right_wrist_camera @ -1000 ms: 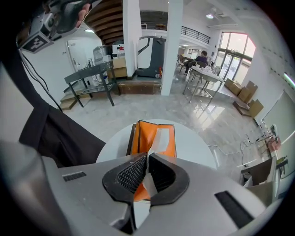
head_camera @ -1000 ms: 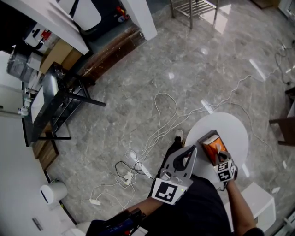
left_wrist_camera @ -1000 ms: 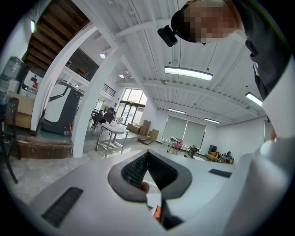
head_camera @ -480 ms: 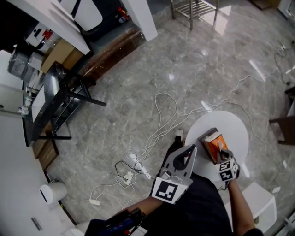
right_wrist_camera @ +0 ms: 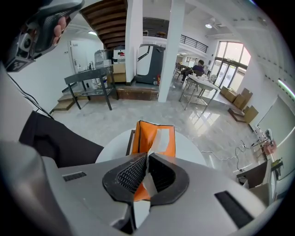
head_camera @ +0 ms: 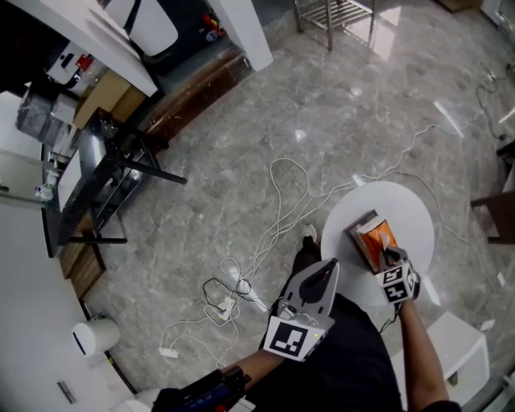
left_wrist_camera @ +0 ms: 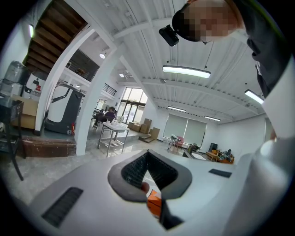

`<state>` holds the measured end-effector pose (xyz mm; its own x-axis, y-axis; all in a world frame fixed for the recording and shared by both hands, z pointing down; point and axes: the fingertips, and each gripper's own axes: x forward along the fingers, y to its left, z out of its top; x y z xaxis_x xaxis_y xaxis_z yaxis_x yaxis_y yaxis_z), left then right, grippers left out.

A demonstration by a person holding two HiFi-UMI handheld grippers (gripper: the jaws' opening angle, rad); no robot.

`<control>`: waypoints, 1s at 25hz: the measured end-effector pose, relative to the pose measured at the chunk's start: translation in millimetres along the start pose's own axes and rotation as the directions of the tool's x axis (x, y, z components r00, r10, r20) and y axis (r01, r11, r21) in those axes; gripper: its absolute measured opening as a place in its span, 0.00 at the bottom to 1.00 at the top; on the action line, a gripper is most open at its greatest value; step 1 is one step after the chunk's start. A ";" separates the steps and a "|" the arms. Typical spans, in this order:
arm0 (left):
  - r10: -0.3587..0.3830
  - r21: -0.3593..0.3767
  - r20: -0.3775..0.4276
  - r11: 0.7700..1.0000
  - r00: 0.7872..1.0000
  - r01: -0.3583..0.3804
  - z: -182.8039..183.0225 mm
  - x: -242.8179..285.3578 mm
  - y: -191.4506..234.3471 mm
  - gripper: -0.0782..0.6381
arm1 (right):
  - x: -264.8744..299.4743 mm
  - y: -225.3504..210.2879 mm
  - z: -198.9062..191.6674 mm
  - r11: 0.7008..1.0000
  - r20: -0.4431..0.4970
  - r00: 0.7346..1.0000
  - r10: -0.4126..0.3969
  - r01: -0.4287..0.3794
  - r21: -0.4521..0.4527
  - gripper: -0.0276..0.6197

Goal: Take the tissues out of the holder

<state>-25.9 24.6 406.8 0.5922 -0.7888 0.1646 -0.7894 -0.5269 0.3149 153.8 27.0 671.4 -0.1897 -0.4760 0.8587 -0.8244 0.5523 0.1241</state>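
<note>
An orange tissue holder (head_camera: 372,240) lies on a small round white table (head_camera: 410,213). My right gripper (head_camera: 391,259) is at the holder's near end, pointing steeply down. In the right gripper view its jaws (right_wrist_camera: 147,159) are shut on a white tissue (right_wrist_camera: 160,138) that runs up out of the slot in the orange holder (right_wrist_camera: 142,133). My left gripper (head_camera: 312,286) hovers to the left of the table, beside the person's dark clothing. Its jaws (left_wrist_camera: 147,156) meet at the tips with nothing between them. A bit of the orange holder (left_wrist_camera: 154,203) shows through the gap behind them.
White cables (head_camera: 273,217) loop over the grey marble floor left of the table. A black-framed stand (head_camera: 105,181) is at the far left, a white box (head_camera: 459,354) at the bottom right, a dark chair (head_camera: 492,211) at the right edge, a metal rack (head_camera: 338,16) at the top.
My left gripper has drawn back a little from the table, toward the lower left. The right gripper stays at the holder's near end, still shut on the tissue.
</note>
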 end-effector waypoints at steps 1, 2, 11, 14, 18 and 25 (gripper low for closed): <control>-0.001 0.000 0.003 1.000 1.000 0.001 -0.4 -1.3 1.3 0.11 | -0.3 0.1 0.7 1.000 0.000 1.000 0.001 -0.001 0.004 0.07; -0.005 -0.001 0.007 1.000 1.000 0.005 -0.5 -1.4 3.1 0.11 | -0.9 0.1 0.9 1.000 -0.002 1.000 -0.001 0.001 0.004 0.07; -0.119 -0.026 -0.004 0.993 0.993 0.118 18.4 30.6 19.0 0.11 | -12.8 -3.6 -7.4 0.995 -0.063 0.998 -0.017 0.023 0.099 0.07; -0.174 -0.044 -0.014 0.984 0.985 0.173 18.0 40.1 17.1 0.11 | -16.0 -2.3 -10.6 0.992 -0.082 0.996 -0.029 0.038 0.120 0.07; -0.221 -0.060 -0.034 0.974 0.975 0.218 16.9 48.1 20.3 0.11 | -15.9 2.0 -9.6 0.994 -0.110 0.992 -0.057 0.067 0.086 0.07; -0.260 -0.069 -0.046 0.964 0.965 0.256 13.6 64.0 26.7 0.11 | -21.9 -2.7 -3.4 0.992 -0.140 0.985 -0.105 0.113 0.054 0.07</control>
<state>-11.4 -44.2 413.1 0.7836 -0.6095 0.1205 -0.5983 -0.6881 0.4105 162.1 38.2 653.9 -0.0260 -0.4308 0.9021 -0.8681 0.4572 0.1933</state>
